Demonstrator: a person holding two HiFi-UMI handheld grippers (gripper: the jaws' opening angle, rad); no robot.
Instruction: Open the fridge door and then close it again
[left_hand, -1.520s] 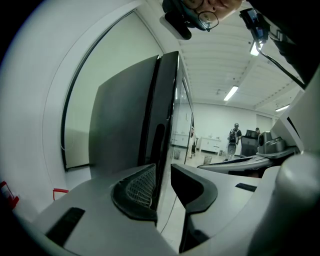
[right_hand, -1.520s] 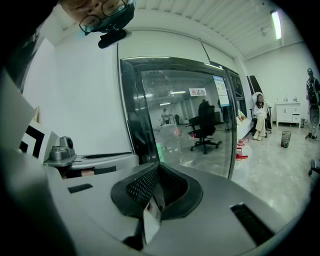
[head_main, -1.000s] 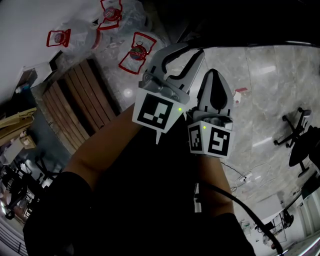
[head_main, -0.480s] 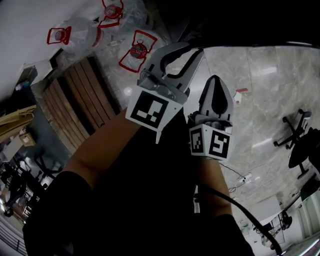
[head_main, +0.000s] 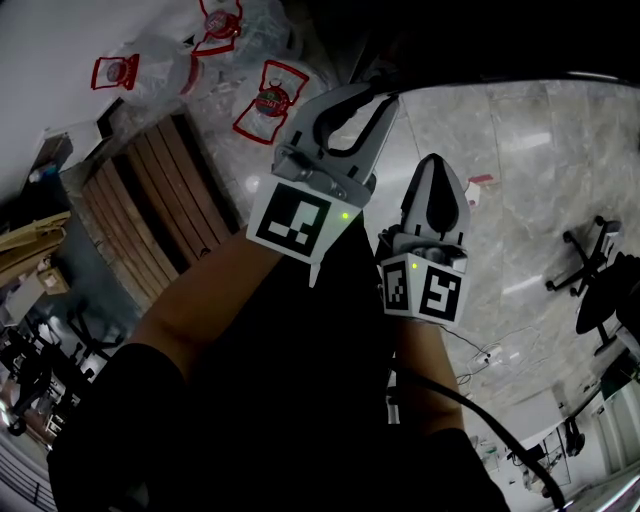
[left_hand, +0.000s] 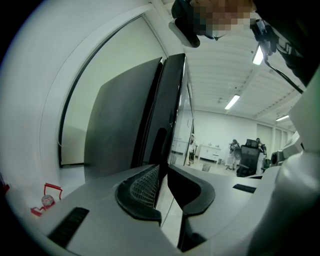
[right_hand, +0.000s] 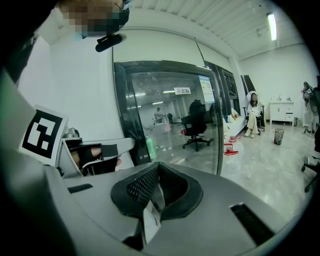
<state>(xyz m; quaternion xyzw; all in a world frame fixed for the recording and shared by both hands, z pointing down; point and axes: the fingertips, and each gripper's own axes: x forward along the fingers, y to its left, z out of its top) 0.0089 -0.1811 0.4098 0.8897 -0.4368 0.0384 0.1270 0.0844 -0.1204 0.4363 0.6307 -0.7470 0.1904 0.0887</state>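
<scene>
Holding both up, I have my left tongs (left_hand: 163, 175) open a crack and my right tongs (right_hand: 159, 172) pinched shut, both empty. The tall dark fridge with a glass door (right_hand: 170, 115) stands ahead, shut I think. Shut tongs might bump the glass, not grab.

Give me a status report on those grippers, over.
Left gripper open, empty. Right gripper shut, empty. Dark door panel ahead, not gripped. No obstruction seen.

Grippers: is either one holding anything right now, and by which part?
Nothing is held. The left gripper has its jaws slightly apart with nothing between them; the right gripper is shut, empty.
</scene>
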